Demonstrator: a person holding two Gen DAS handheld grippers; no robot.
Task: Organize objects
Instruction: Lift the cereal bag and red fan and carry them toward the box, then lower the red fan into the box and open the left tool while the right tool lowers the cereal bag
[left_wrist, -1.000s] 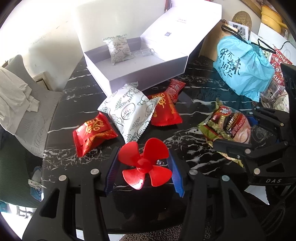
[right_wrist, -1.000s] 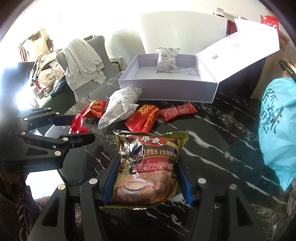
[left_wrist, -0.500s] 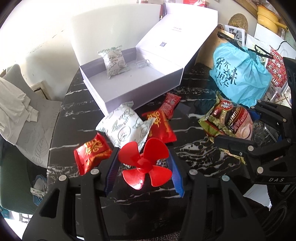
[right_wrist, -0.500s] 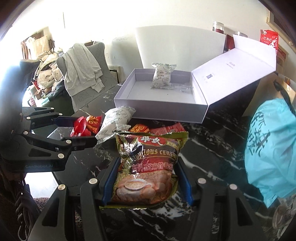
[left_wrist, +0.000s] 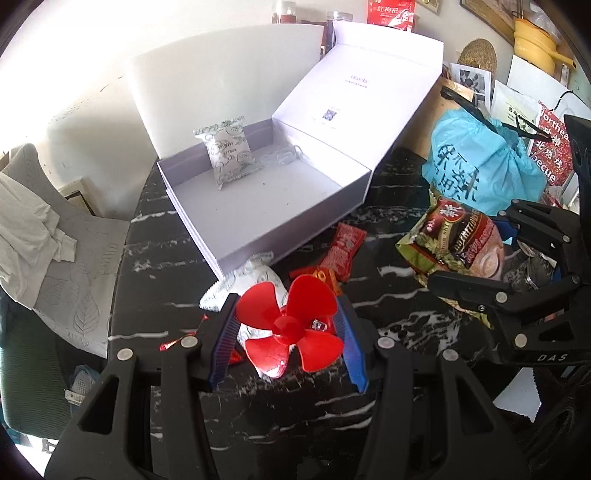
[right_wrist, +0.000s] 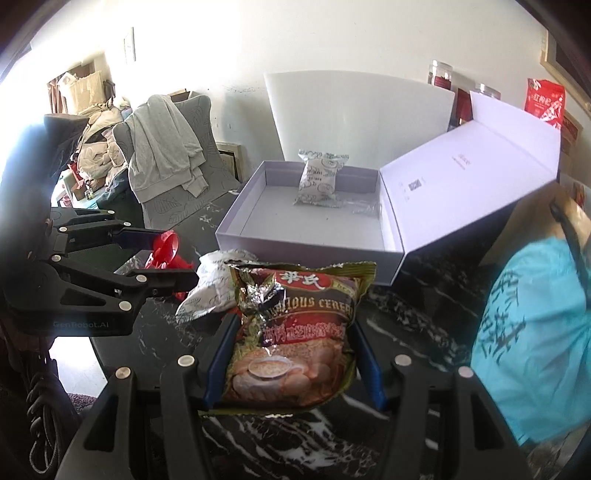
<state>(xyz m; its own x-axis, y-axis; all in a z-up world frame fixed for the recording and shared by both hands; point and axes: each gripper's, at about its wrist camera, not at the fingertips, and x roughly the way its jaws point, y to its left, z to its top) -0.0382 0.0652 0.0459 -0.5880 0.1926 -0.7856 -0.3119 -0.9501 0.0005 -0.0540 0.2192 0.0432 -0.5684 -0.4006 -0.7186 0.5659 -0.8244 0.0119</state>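
My left gripper (left_wrist: 286, 334) is shut on a red fan propeller (left_wrist: 290, 326) and holds it above the black marble table (left_wrist: 388, 266). My right gripper (right_wrist: 291, 350) is shut on a cereal packet (right_wrist: 295, 332), also seen in the left wrist view (left_wrist: 454, 240). An open white box (left_wrist: 258, 206) lies ahead with one white patterned packet (left_wrist: 229, 149) standing inside. Another white packet (left_wrist: 255, 275) and red packets (left_wrist: 341, 249) lie on the table before the box, partly hidden by the propeller.
A blue plastic bag (left_wrist: 484, 162) sits to the right of the box. The box lid (left_wrist: 354, 92) stands open at the right. A chair with grey clothing (right_wrist: 162, 147) stands left of the table. Jars and red packs line the back wall.
Both grippers have risen and moved toward the white box with their loads; the box now looks larger and the loose packets sit lower and partly hidden.
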